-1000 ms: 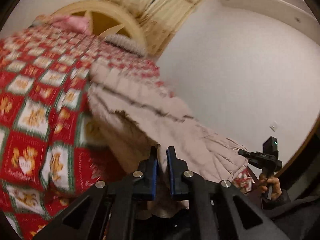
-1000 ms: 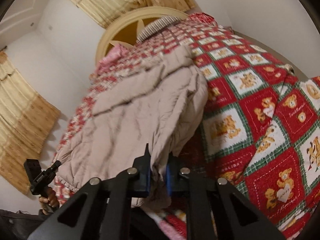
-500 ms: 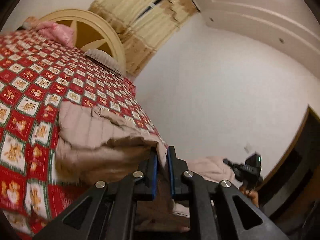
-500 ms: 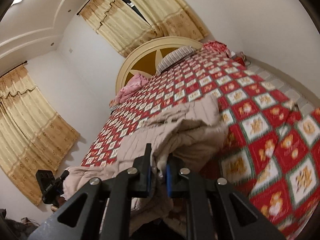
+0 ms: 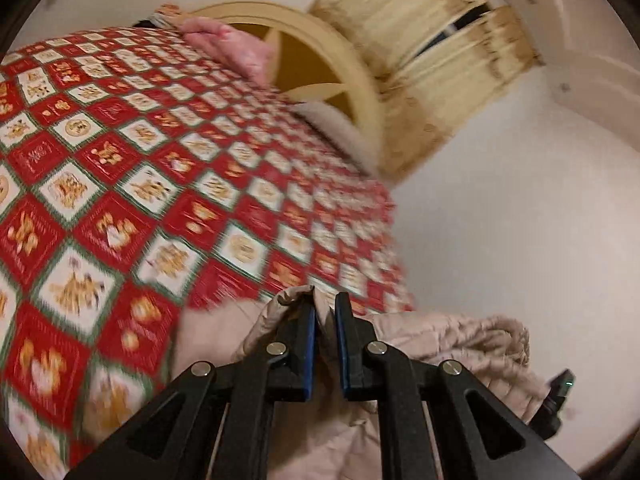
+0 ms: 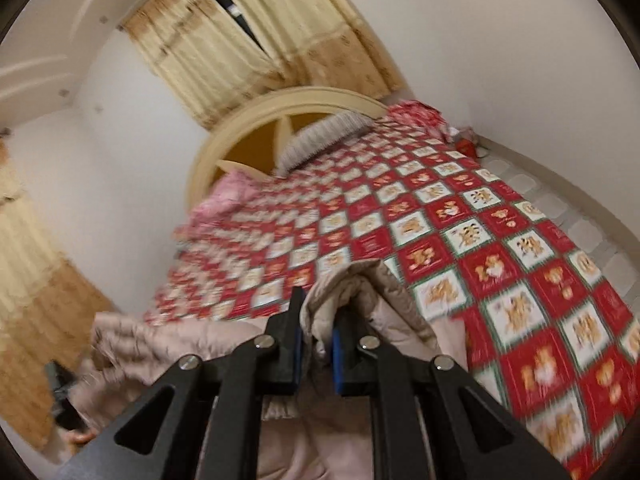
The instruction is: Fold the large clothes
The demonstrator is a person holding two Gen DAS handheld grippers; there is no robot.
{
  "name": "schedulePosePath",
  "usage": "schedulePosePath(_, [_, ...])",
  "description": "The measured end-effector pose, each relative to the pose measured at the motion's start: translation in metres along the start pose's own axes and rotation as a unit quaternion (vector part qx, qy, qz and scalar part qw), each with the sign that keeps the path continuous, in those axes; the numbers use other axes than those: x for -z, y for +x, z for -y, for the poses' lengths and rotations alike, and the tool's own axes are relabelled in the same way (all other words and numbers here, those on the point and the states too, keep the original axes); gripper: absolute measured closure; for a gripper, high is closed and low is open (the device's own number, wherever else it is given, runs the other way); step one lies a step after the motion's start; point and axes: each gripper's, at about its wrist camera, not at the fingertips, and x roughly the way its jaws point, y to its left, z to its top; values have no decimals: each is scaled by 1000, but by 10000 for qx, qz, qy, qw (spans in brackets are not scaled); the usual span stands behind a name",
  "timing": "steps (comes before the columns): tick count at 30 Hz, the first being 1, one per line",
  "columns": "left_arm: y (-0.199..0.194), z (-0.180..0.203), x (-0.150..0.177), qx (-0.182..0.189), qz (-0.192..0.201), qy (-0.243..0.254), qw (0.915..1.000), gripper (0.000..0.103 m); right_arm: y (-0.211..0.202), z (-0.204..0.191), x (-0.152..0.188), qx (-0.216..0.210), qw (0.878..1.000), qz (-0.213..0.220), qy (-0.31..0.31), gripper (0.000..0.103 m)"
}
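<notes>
Left gripper (image 5: 325, 312) pinches a fold of the pale beige quilted padded coat (image 5: 452, 340); black fingers with blue pads pressed onto the fabric, cloth bunched between them. Right gripper (image 6: 316, 312) likewise clamped on a thick bunched edge of the same coat (image 6: 384, 292).

The coat hangs between the two grippers at the near end of the bed, its bulk drooping below the fingers.

Red, white and green patchwork bedspread with bear motifs (image 5: 132, 184) covers the bed beyond, blurred in both views.

Left view only: the right gripper's body shows as a dark shape with a green light at the lower right edge (image 5: 558, 400).

Right view only: tiled floor (image 6: 560, 200) along the bed's right side, a striped grey pillow (image 6: 320, 136) against the round cream wooden headboard (image 6: 256, 128), and a second yellow curtain (image 6: 28, 300) at left.

Both views: pink pillow (image 5: 236, 48) at the far end, yellow patterned curtains (image 6: 248, 48) behind the headboard.
</notes>
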Motion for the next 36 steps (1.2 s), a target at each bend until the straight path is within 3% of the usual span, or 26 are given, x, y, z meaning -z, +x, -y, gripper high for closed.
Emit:
schedulePosePath(4, [66,-28,-6,-907,-93,-57,9958,94,87,30,16,634,9978,-184,-12,88])
schedulePosePath(7, [97,-52,-4,-1674,-142,-43,9858,94,126,59,42,1017,9941,-324,180,81])
schedulePosePath(9, [112,-74,-1,-1947,-308,-238,9801,94,138,72,53,1061,9934,-340,254,80])
schedulePosePath(12, [127,-121,14,-1836,-632,-977,9761,94,136,79,57,912,9949,-236,364,77])
schedulePosePath(14, [116,-138,21,-1367,-333,-1366,9806,94,138,81,57,923,9948,-254,342,76])
schedulePosePath(18, [110,-127,13,-1586,-511,-1126,9796,94,143,81,53,882,9938,-489,464,73])
schedulePosePath(20, [95,-110,6,-1565,-379,-805,9837,94,137,85,40,455,9936,-574,864,67])
schedulePosePath(21, [85,-98,3,-1551,-254,-528,9862,94,121,87,34,236,9935,-373,1050,65])
schedulePosePath(22, [75,-83,1,-1593,-135,-196,9869,94,108,86,30,131,9934,-151,1126,55])
schedulePosePath(23, [69,-70,0,-1661,-62,54,9861,94,79,81,23,72,9934,289,1111,35])
schedulePosePath(25, [59,-43,0,-1781,29,560,9824,94,42,67,17,100,9929,822,859,15])
schedulePosePath(27, [56,-12,5,-1704,-8,1052,9797,94,24,37,13,-6,9964,806,271,20])
schedulePosePath(29, [61,23,19,-1477,-164,1589,9761,94,28,0,16,-11,9986,356,-398,60])
schedulePosePath(30, [66,40,28,-1362,-275,1863,9726,94,31,-17,22,-20,9976,185,-666,66])
schedulePosePath(32, [83,72,53,-1097,-539,2296,9656,94,38,-51,37,-184,9934,-9,-1133,69])
schedulePosePath(36, [130,113,91,-707,-986,2458,9617,93,76,-102,68,-77,9837,-337,-1767,69])
